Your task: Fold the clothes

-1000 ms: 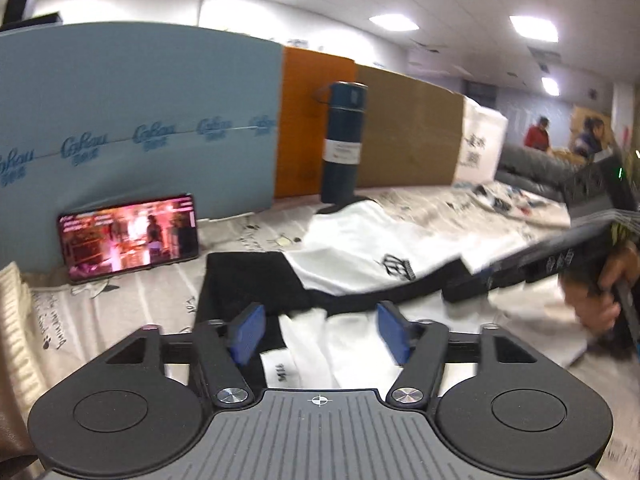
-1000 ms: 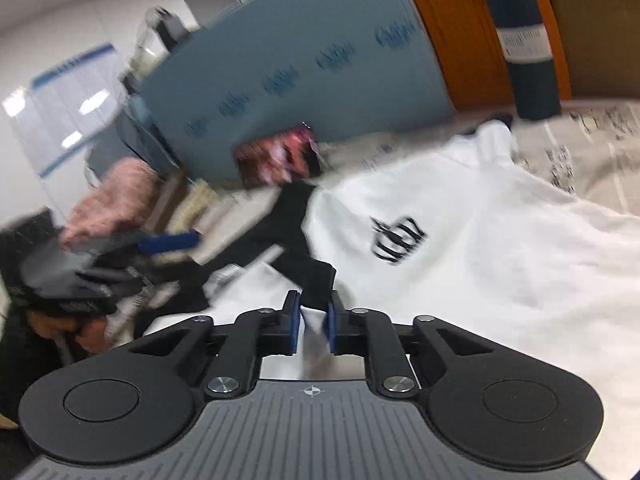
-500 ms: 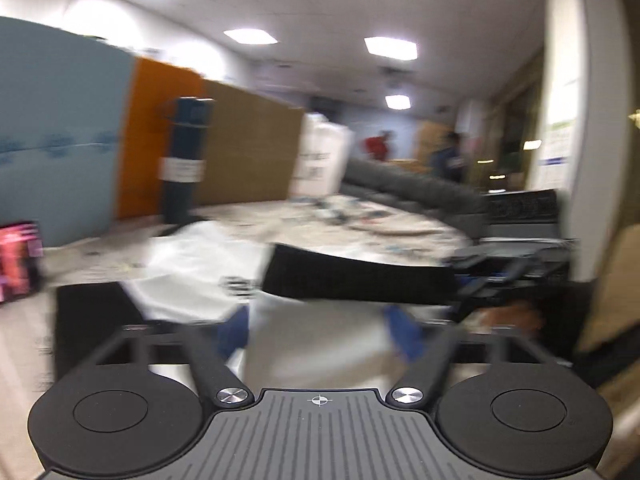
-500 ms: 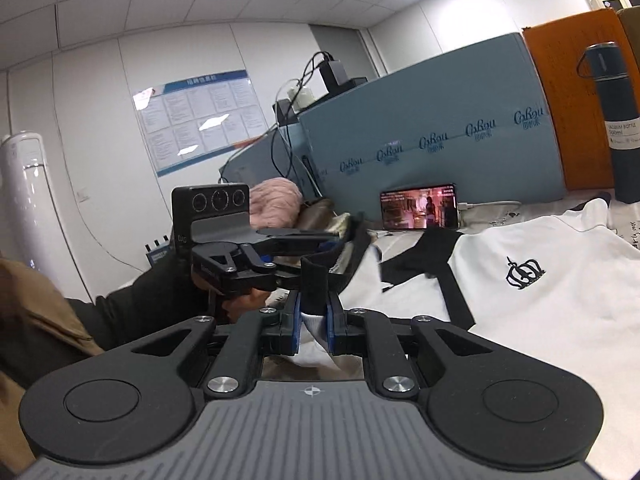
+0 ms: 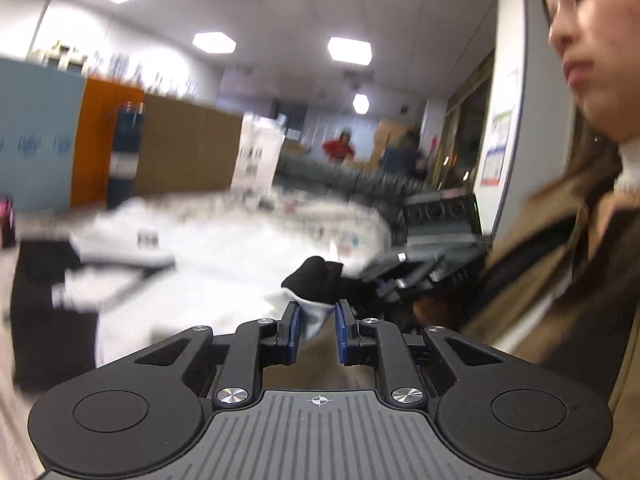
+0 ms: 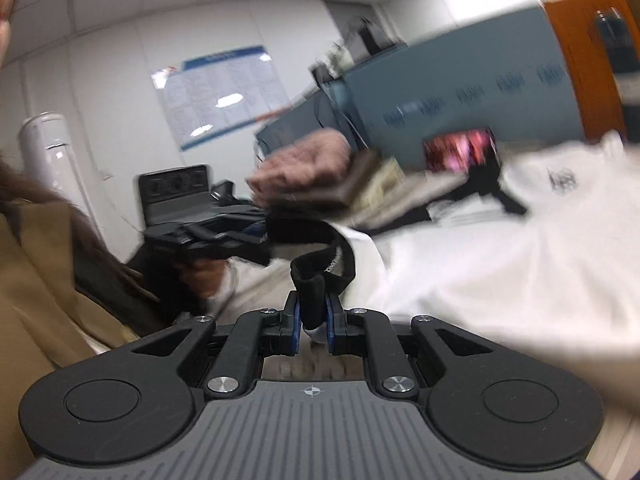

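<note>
The garment is a white shirt with black trim and a small dark crest on the chest (blurred here). Most of it lies spread across the desk. One black cuff, with white fabric under it, is lifted off the surface and folded over itself. Farther back a black sleeve lies flat beside the white body.

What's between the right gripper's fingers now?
In the right wrist view, a fold of the shirt, its black sleeve cuff, sits pinched between the right gripper fingers.
</note>
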### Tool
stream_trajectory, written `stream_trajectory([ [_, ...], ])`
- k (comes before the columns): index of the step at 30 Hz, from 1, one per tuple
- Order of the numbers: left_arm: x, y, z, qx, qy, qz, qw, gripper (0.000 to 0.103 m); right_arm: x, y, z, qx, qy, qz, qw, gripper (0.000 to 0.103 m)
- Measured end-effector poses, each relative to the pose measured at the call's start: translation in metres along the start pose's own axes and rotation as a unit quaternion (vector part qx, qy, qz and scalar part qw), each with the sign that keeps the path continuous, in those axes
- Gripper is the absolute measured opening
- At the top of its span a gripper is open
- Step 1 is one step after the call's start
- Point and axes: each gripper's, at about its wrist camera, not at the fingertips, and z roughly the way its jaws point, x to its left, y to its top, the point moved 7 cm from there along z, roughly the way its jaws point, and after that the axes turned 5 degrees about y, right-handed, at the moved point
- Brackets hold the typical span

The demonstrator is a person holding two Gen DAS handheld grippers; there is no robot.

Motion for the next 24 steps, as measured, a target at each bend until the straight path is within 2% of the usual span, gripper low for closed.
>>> stream_trajectory([
  [2,-0.005,-0.011,-0.003,0.021,0.013,-0.006,0.9997,0.018,-0.001,-0.013,0.004,0.014,-0.008,0.017,1.000,0.016],
  [3,-0.006,-0.014,-0.005,0.027,0.018,-0.008,0.9994,0.019,0.000,-0.017,0.005,0.016,-0.007,0.025,1.000,0.024],
  [5,-0.004,-0.007,-0.014,-0.003,0.025,-0.014,0.9996,0.023,0.002,-0.017,-0.001,0.001,0.004,0.039,0.999,0.035],
  [6,-0.001,-0.002,-0.019,-0.025,0.029,-0.019,0.9991,0.027,0.003,-0.017,-0.005,-0.009,0.009,0.043,0.999,0.037],
  [7,0.002,0.004,-0.024,-0.048,0.034,-0.024,0.9980,0.038,0.004,-0.015,-0.011,-0.021,0.008,0.044,0.999,0.039],
  [8,0.005,0.009,-0.024,-0.066,0.042,-0.028,0.9966,0.051,0.003,-0.012,-0.019,-0.036,-0.007,0.042,0.998,0.041],
  [10,0.009,0.020,-0.018,-0.093,0.056,-0.031,0.9936,0.065,-0.002,-0.007,-0.041,-0.073,-0.052,0.040,0.995,0.045],
  [12,0.006,0.027,-0.005,-0.092,0.067,-0.013,0.9934,0.069,-0.013,-0.001,-0.068,-0.113,-0.116,0.051,0.985,0.058],
  [13,0.005,0.031,0.002,-0.091,0.072,-0.003,0.9932,0.075,-0.021,0.001,-0.082,-0.130,-0.153,0.064,0.978,0.062],
  [16,-0.009,0.030,0.023,-0.058,0.103,0.063,0.9910,0.077,-0.041,0.002,-0.116,-0.160,-0.255,0.108,0.947,0.064],
  [18,-0.017,0.025,0.035,-0.027,0.115,0.105,0.9873,0.077,-0.048,0.004,-0.130,-0.171,-0.303,0.110,0.931,0.064],
  [19,-0.021,0.021,0.041,-0.009,0.121,0.123,0.9850,0.077,-0.048,0.007,-0.134,-0.173,-0.316,0.094,0.928,0.065],
  [21,-0.028,0.010,0.052,0.026,0.127,0.159,0.9787,0.077,-0.048,0.010,-0.139,-0.168,-0.339,0.056,0.924,0.075],
  [24,-0.040,-0.006,0.064,0.068,0.140,0.216,0.9639,0.077,-0.041,0.007,-0.123,-0.068,-0.351,-0.044,0.933,0.081],
])
